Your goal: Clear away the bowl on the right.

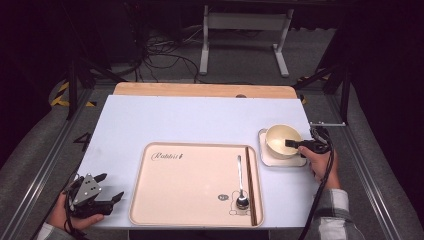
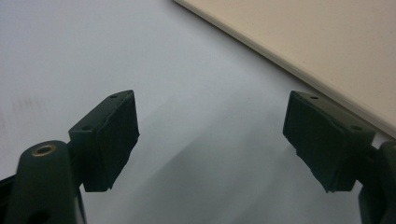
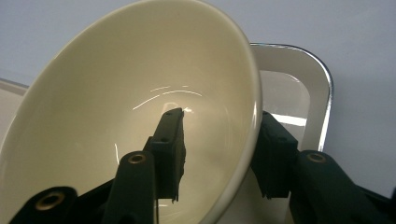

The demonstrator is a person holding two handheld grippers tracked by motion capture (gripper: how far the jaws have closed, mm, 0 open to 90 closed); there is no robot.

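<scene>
Right gripper view: your right gripper (image 3: 217,154) straddles the wall of the cream bowl (image 3: 116,93), one jaw inside the bowl and the other outside against its outer wall. The jaws are partly closed around that wall, but there is a visible gap between the inner pad and the bowl's surface, so the wall is between the jaws and not yet clamped. The bowl sits on a small white square dish (image 3: 299,88) with a shiny rim.

In the high view, the right gripper (image 1: 295,145) meets the bowl (image 1: 280,137) from its right side. Bowl and dish (image 1: 280,161) stand near the right edge of the table (image 1: 200,120), just beside the right edge of the beige tray (image 1: 190,185). On the tray, a spoon (image 1: 240,182) lies along its right side, next to a dark stick (image 1: 250,185).

Your left gripper (image 1: 95,197) rests near the front left corner of the table, just left of the tray. In the left gripper view its jaws (image 2: 212,144) stand wide apart over bare table, with nothing between them.
</scene>
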